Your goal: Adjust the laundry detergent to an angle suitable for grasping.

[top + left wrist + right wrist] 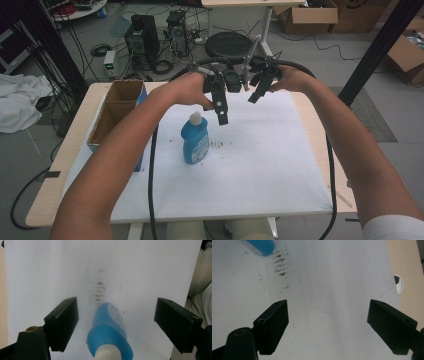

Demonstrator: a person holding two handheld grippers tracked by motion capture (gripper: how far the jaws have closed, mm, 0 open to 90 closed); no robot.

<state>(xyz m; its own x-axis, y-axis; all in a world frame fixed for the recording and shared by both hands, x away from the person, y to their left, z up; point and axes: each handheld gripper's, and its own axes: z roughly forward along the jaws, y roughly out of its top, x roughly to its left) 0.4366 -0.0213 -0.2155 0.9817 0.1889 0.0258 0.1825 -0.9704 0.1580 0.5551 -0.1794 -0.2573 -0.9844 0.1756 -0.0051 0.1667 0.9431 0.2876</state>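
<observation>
The left gripper [116,322] is held above the table with its jaws spread wide and nothing between them. Directly below and ahead of it, centred in the gap but clear of both jaws, stands the blue bottle [110,332], upright on the white sheet [150,270], its white cap [107,355] nearest the gripper.

The bottle looks like smooth moulded plastic, so probably slick, fairly rigid at the shoulder and more yielding across the flat labelled body. How full it is cannot be told, so its weight is uncertain. The neck just under the cap, or the narrow sides of the body, seem the safest places to pinch.

The right gripper [328,325] is likewise wide open and empty, hovering over bare sheet with the bottle off beyond its left jaw.
</observation>
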